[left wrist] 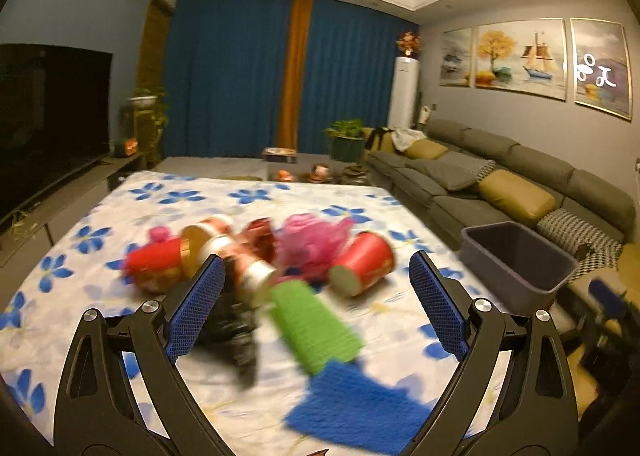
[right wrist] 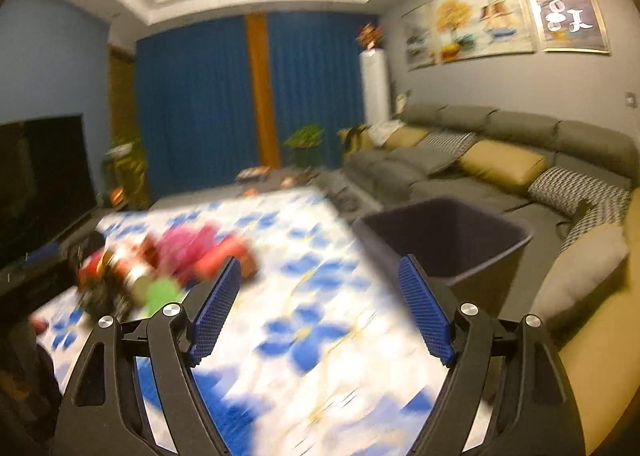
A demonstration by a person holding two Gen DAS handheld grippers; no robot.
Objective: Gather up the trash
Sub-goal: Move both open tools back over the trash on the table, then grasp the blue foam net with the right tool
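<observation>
A heap of trash lies on the flowered cloth: a red paper cup, a pink crumpled wad, red and gold cans, a green roll, a blue pad and a black crumpled bag. My left gripper is open and empty just above the heap. My right gripper is open and empty over bare cloth, with the blurred heap to its left. A dark grey bin stands off the table's right edge; it also shows in the right wrist view.
A grey sofa with yellow cushions runs along the right wall. A TV on a low stand is at the left. Blue curtains, plants and a white floor unit stand at the back. Small items sit on a low table beyond the cloth.
</observation>
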